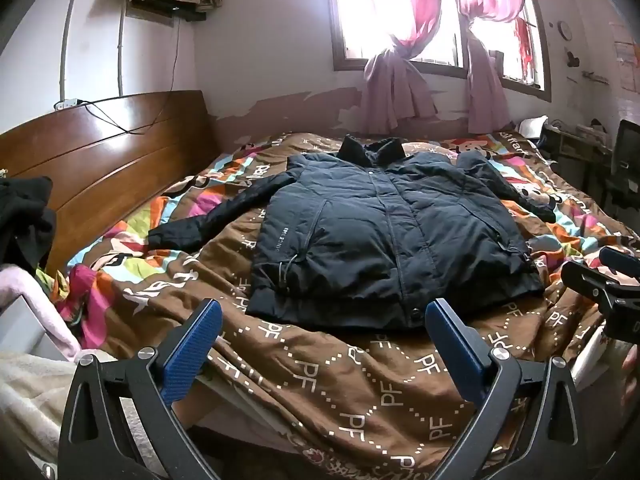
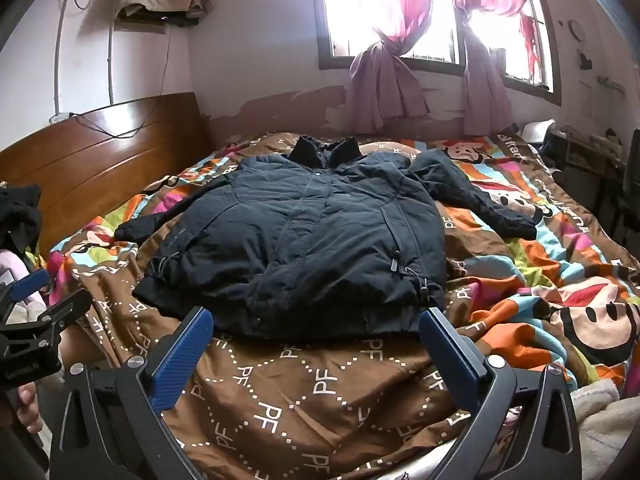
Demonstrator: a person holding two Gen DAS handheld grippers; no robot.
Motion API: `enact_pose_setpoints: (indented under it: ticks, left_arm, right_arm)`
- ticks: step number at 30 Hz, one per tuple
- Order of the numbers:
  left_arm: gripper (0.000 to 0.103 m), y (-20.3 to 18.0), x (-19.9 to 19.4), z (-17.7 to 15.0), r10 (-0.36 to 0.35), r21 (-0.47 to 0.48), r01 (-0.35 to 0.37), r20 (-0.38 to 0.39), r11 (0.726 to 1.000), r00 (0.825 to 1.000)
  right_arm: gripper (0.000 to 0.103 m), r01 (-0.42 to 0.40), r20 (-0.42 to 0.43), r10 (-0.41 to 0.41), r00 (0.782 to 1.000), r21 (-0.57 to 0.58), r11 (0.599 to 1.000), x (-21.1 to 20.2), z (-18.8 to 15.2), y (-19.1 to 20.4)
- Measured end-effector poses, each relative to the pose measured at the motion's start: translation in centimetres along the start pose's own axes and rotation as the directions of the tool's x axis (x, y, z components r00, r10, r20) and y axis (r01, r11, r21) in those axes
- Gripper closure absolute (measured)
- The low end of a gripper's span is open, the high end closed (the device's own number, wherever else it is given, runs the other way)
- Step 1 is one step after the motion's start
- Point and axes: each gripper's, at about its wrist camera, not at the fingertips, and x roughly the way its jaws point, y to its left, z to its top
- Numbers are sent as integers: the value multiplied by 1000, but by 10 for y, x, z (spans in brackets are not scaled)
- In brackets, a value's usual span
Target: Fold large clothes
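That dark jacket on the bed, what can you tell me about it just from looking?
The jacket is navy, padded, of matte woven-looking fabric. It lies front up, closed, on the patterned bedspread, hem nearest the cameras, stand-up collar toward the window. Both sleeves spread sideways. It has slanted pockets, drawcords at the hem corners and small print reading "SINCE" plus digits. The fabric is puffy and slightly rumpled. Neither the left gripper nor the right gripper touches it; both are open.

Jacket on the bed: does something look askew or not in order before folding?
The jacket lies front up and closed, both sleeves spread out. Its hem near the grippers is bunched and partly tucked under, not flat. The bedcover beneath is wrinkled. Nothing looks damaged.
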Motion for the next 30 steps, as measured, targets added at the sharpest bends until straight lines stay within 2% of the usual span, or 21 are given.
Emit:
enact_pose_setpoints:
  ticks: [30]
  left_arm:
    - [3, 0, 0, 1, 0, 1, 0, -1, 1000, 1000]
  right_arm:
    - [0, 6, -11, -6, 1000, 14, 1000, 2, -2, -3]
